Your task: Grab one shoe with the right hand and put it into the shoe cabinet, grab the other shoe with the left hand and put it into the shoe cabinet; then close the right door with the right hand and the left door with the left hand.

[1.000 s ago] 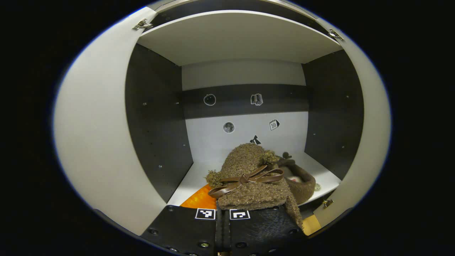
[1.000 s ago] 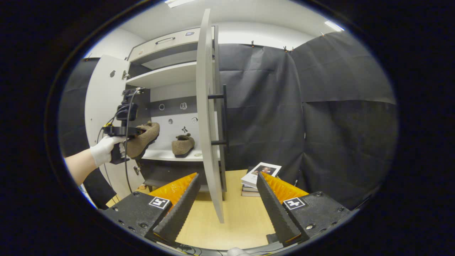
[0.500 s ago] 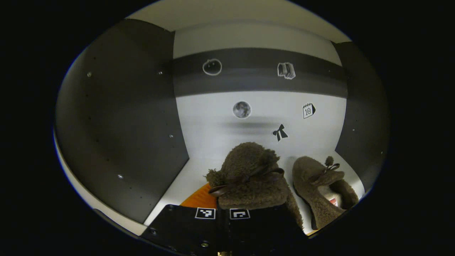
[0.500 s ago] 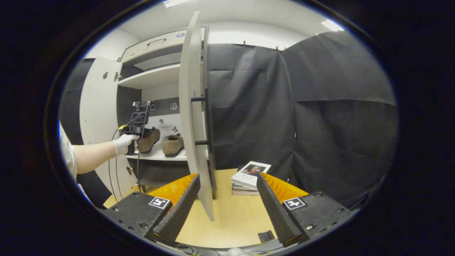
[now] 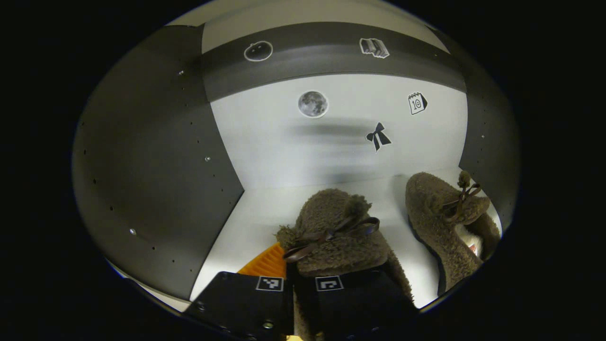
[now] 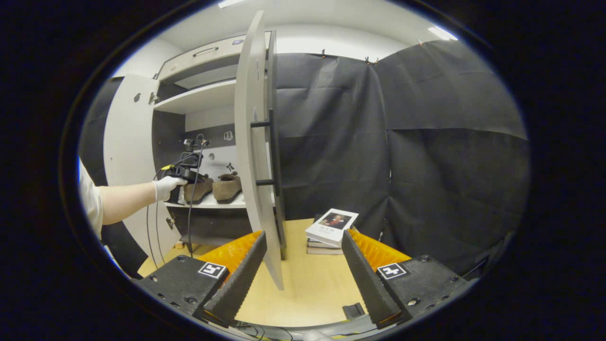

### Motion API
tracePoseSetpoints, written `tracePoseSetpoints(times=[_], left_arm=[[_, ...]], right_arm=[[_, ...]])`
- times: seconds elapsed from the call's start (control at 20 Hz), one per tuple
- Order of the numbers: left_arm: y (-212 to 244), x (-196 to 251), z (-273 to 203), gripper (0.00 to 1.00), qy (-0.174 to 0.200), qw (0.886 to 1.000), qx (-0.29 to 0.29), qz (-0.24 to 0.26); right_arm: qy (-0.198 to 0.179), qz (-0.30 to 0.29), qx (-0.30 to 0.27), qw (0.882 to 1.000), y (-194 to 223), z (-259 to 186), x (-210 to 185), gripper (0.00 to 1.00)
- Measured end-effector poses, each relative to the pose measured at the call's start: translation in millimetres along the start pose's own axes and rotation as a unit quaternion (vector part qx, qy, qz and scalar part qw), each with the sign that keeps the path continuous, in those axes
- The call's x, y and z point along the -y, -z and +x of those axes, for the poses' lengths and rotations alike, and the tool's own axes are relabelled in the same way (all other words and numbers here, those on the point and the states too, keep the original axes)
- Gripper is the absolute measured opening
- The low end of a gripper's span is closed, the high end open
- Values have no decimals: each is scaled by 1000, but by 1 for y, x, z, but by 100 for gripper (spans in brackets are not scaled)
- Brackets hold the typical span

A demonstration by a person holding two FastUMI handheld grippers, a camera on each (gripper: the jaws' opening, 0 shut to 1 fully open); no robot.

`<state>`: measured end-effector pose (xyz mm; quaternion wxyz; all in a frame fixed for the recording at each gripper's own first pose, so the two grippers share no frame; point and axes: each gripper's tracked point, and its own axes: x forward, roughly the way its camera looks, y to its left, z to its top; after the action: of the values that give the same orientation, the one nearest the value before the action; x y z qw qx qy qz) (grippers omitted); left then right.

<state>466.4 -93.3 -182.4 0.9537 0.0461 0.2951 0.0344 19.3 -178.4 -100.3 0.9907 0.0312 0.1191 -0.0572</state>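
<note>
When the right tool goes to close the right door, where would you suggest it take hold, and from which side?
Probably the dark bar handle on the right door. The door stands edge-on to the open right tool, with the handle standing off its outer face on two posts, so come from that outer side and close across the upright bar.

Your left gripper [image 5: 303,303] holds one shoe [image 5: 338,234] on the cabinet shelf [image 5: 246,227], the other shoe [image 5: 442,222] to its right.

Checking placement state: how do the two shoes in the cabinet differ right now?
The left shoe sits gripped in the left gripper; the right shoe stands free on the shelf. Left shoe points straight at the back wall; right shoe angles off. Both are brown, fuzzy, with bows.
</note>
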Motion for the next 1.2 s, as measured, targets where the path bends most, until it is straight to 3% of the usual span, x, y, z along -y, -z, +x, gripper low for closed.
tracePoseSetpoints(times=[0.05, 0.1, 0.25, 0.5, 0.7, 0.9, 0.95, 1.2], left_arm=[[0, 1, -3, 23, 9, 1000, 2, -5], [-1, 0, -6, 24, 20, 1000, 5, -11], [-10, -13, -27, 98, 24, 999, 28, -23], [-10, -16, -77, 96, 45, 997, 58, -18], [-38, -16, -130, 96, 58, 991, 119, -11], [-62, -19, -203, 93, 60, 979, 196, -6], [-62, -20, -222, 96, 58, 976, 210, -4], [-41, -19, -304, 96, 56, 958, 281, 21]], right_arm=[[0, -1, 2, 1000, -1, 0, -2, 100], [-1, -3, 4, 1000, -2, 0, -2, 100], [2, -7, 7, 1000, -3, 1, -2, 100], [-13, 0, 8, 1000, -5, 6, -19, 100], [-30, -3, 15, 999, -10, 6, -37, 100], [-36, -4, 28, 999, -18, 4, -50, 100], [-37, -5, 30, 999, -19, 2, -52, 100], [-34, -7, 36, 999, -22, -2, -54, 100]])
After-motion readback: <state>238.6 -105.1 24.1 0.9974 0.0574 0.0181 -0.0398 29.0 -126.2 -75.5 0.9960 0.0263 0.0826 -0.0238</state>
